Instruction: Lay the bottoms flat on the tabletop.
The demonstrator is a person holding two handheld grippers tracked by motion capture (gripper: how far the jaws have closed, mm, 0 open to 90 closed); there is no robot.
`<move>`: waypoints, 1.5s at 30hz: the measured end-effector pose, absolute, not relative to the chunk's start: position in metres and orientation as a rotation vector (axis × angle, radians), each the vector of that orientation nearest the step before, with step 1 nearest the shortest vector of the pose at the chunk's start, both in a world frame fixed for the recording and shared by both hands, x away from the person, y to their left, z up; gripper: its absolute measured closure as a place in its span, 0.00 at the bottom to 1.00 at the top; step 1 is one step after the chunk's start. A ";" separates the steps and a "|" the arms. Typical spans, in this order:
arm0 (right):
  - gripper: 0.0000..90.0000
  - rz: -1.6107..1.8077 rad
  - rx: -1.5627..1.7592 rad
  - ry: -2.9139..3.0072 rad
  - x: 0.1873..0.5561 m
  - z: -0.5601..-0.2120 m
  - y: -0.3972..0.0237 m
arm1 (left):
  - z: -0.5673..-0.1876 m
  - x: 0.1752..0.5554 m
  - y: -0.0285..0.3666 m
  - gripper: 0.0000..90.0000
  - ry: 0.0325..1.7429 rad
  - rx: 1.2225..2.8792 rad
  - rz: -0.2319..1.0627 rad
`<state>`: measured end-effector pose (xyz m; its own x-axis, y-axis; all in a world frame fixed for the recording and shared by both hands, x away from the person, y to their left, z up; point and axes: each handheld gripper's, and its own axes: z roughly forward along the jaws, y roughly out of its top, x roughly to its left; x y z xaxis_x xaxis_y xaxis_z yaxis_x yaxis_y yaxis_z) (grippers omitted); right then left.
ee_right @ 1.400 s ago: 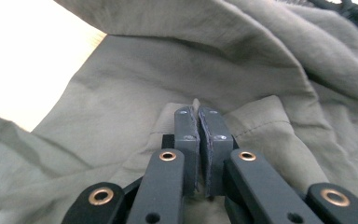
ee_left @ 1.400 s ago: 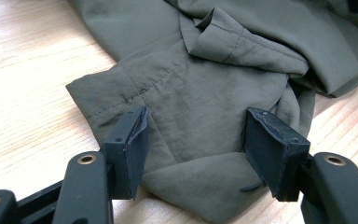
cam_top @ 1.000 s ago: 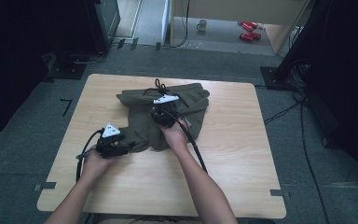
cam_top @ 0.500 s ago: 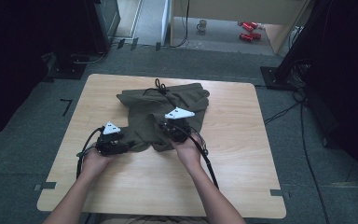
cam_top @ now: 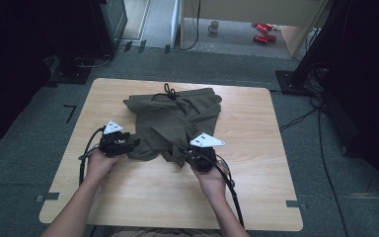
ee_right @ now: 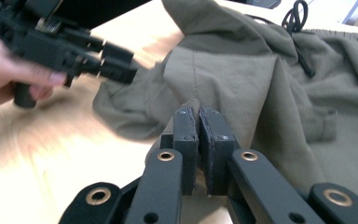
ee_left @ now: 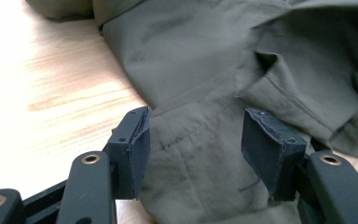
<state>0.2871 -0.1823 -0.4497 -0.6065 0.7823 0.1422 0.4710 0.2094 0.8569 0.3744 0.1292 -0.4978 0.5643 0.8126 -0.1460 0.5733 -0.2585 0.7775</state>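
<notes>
Crumpled olive-green shorts (cam_top: 177, 118) with a black drawstring (cam_top: 170, 92) lie on the far middle of the wooden table (cam_top: 256, 148). My left gripper (cam_top: 135, 143) sits at the shorts' near left edge. In the left gripper view its jaws (ee_left: 196, 140) stand open, with a flat hem of the shorts (ee_left: 205, 70) between the pads and not pinched. My right gripper (cam_top: 185, 153) is at the near right edge. In the right gripper view its pads (ee_right: 199, 116) are shut on a fold of the cloth (ee_right: 261, 84), and the left gripper (ee_right: 121, 70) shows blurred at upper left.
Bare wood runs along the table's near side and right side (cam_top: 246, 187). Each gripper's black cable (cam_top: 229, 185) trails back over the table. Beyond the table, red cans (cam_top: 264, 32) and a mug (cam_top: 213, 25) lie on the floor, with dark stands at both sides.
My right gripper has moved toward the person and to the right, dragging a fold of the shorts with it. The left gripper has stayed at the near left edge.
</notes>
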 end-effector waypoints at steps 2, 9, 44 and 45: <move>0.95 1.349 1.170 2.168 0.279 -0.451 -0.185 | -0.498 0.376 0.128 0.47 1.112 1.963 0.371; 0.95 1.347 1.178 2.179 0.253 -0.455 -0.195 | -0.502 0.381 0.125 0.47 1.120 2.002 0.382; 0.83 1.324 1.233 2.192 0.231 -0.470 -0.224 | -0.491 0.382 0.108 0.49 1.045 2.064 0.398; 0.83 1.318 1.229 2.188 0.234 -0.469 -0.225 | -0.491 0.382 0.107 0.49 1.043 2.060 0.391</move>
